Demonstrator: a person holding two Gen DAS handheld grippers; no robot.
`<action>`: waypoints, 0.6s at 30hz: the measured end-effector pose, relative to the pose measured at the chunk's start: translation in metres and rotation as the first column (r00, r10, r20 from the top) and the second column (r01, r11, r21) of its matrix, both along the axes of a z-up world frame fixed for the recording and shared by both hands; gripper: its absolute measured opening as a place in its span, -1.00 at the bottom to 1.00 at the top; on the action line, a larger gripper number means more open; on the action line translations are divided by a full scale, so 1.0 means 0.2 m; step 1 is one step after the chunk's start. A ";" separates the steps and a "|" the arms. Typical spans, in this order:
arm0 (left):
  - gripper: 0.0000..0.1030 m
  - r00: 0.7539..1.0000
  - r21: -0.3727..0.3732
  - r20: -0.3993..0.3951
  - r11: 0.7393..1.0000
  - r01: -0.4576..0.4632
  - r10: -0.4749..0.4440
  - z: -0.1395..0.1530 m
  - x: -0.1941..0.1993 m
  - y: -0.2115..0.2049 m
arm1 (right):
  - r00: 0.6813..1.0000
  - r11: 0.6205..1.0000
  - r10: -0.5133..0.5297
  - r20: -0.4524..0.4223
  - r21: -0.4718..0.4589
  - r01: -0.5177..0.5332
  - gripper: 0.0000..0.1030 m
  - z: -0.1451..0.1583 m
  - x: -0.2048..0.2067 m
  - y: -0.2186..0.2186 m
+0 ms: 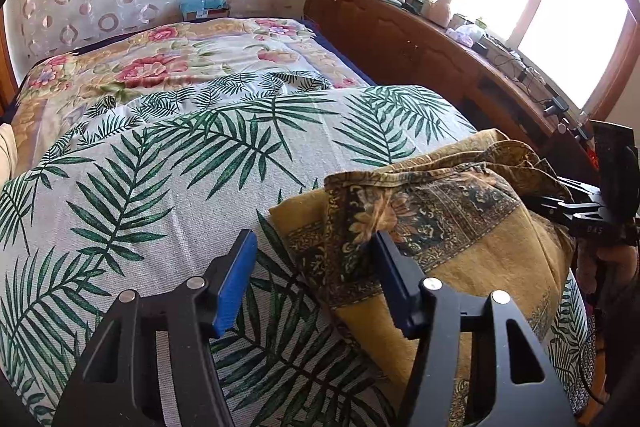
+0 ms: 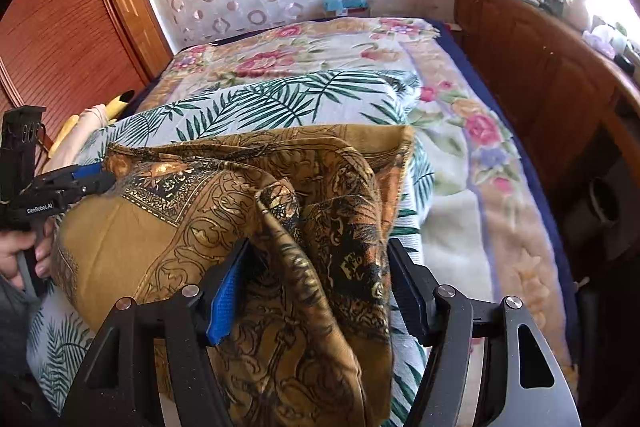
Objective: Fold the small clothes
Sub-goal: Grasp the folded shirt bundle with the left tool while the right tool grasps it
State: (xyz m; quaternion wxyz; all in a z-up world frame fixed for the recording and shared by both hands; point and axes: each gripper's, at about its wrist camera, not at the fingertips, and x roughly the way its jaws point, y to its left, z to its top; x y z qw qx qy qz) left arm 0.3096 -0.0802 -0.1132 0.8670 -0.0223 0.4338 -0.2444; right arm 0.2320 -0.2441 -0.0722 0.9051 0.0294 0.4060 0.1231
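The mustard patterned garment (image 2: 224,211) is found bunched on the leaf-print cover (image 1: 168,163), at the cover's near end, and is judged light, limp and somewhat slippery, so slumping is to be expected when it is lifted. The left gripper (image 1: 316,283) is spread over the garment's near-left edge with nothing pinched, and the right gripper (image 2: 320,291) is spread around a raised fold, not seen to be clamped. Hold is best taken at a hemmed corner, not a loose mid-fold.
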 end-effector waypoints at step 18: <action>-0.86 0.991 -0.129 0.124 0.990 0.063 -0.047 0.26 -0.20 0.07 | 0.980 0.993 0.101 0.172 -0.086 -0.087 -0.69 0.21 -0.17 0.06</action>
